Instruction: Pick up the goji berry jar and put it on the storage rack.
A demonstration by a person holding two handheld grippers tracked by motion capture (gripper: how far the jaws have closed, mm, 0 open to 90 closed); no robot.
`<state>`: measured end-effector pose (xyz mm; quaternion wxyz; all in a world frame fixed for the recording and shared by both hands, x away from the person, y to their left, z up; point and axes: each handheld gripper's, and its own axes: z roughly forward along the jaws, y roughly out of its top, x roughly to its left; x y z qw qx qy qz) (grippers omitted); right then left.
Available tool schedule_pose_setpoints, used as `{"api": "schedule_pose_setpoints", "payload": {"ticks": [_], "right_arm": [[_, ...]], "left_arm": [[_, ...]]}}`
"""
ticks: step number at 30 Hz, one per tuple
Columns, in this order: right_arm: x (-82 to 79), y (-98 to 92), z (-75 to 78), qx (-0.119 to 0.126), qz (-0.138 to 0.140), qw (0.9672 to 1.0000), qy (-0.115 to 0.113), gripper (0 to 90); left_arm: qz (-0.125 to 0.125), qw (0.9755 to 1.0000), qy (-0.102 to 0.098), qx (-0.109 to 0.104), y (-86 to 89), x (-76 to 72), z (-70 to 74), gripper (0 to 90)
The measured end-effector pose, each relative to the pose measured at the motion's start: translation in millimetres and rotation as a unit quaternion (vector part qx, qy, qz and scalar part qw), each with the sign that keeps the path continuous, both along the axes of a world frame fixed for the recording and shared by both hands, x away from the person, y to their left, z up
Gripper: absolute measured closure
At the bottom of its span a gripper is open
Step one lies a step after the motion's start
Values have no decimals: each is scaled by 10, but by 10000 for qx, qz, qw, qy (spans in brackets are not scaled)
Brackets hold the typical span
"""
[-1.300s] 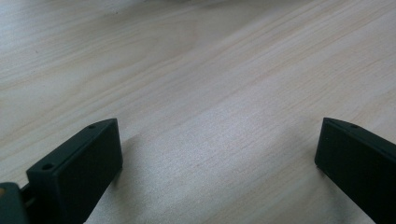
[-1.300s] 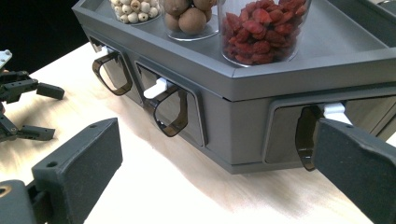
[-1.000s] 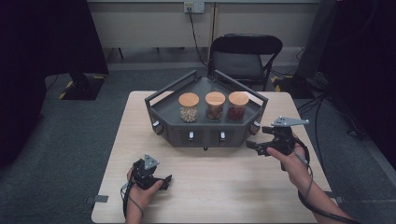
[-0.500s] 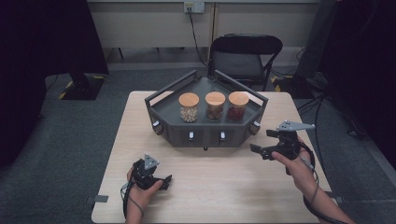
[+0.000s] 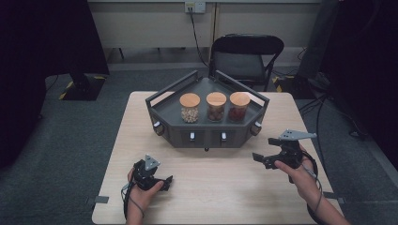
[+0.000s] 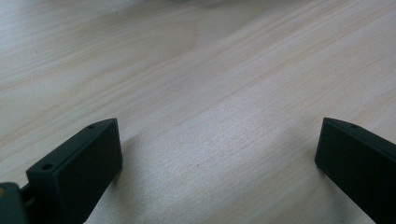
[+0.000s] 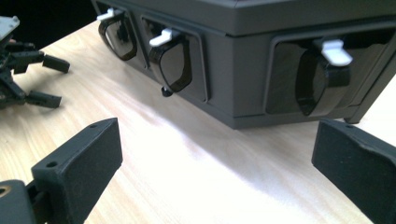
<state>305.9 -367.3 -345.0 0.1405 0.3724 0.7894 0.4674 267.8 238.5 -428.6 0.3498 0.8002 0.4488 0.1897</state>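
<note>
At the left of the high view, the left gripper (image 5: 165,181) is rested low on the wooden table (image 5: 225,187), near its front edge and well apart from the dispenser; in the left gripper view its jaws are seen spread wide over bare wood, with nothing between them. Toward the middle, a dark grey angular dispenser tray (image 5: 162,101) is set on the far half of the table. Three glass jars with wooden lids are stood in a row on it: the left jar (image 5: 189,108) is filled with pale, nut-like pieces, the middle jar (image 5: 216,107) with brown round pieces, and the right jar (image 5: 239,106) with something red. Below them, white levers (image 7: 166,35) are fitted over dark spouts on the front faces. At the right, the right gripper (image 5: 264,151) is held above the table just off the tray's front right corner, jaws released and empty, and pointed at the corner spout with its lever (image 7: 335,50). An approach step is judged to be in hand. The next move would call for the right gripper to be brought forward and raised so that the lever can be met squarely.
</note>
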Motion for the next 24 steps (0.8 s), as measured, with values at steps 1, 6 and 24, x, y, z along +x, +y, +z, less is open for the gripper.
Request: {"api": "schedule_pose_setpoints", "payload": {"ticks": [1,6,24], "right_arm": [[-7,-1,-12,-8,8,10000,-5,8],[-32,-32,-75,25,1,10000,35,8],[-135,-127,-202,-77,22,10000,41,8]], "left_arm": [[-1,10000,1,0,0,0,0,0],[0,10000,0,1,0,0,0,0],[2,10000,-2,-3,-1,-1,-1,0]]}}
